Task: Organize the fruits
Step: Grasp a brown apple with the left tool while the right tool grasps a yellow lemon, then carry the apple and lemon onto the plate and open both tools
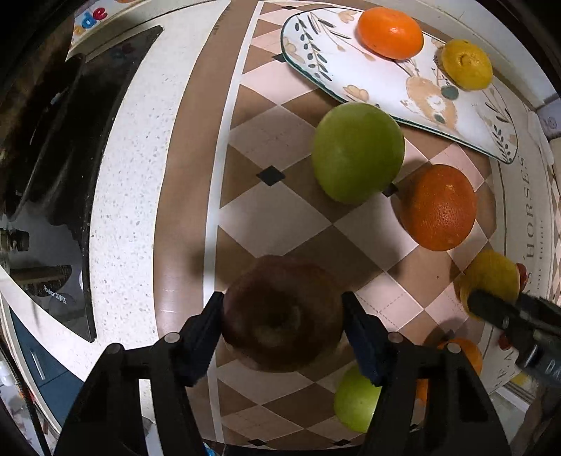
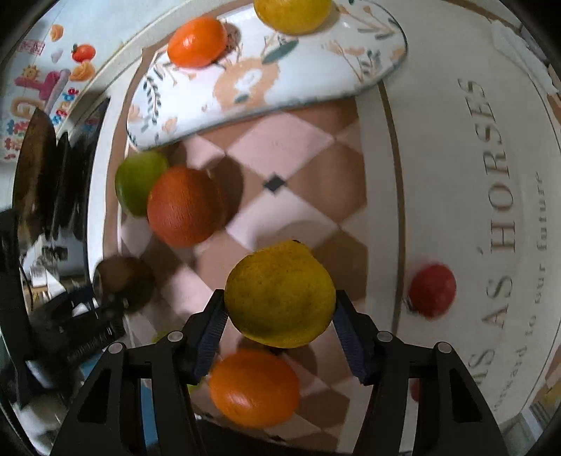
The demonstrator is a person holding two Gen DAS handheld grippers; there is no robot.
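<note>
Both sets of jaws are pinching fruit across its widest part: the left gripper [image 1: 282,308] has its pads tight on either side of a dark apple [image 1: 282,315] sitting on the checkered mat [image 1: 277,214], and the right gripper [image 2: 278,310] is clamped on a yellow lemon [image 2: 279,294] on the same mat. I'd guess both are firm, fairly light and a bit slick and round, so gripping at the middle is the safe spot, without squeezing hard enough to bruise. Left points straight down, right tilts steeply down, with the plate [image 1: 385,87] well beyond, already holding an orange [image 1: 390,32] and another lemon [image 1: 466,64].
</note>
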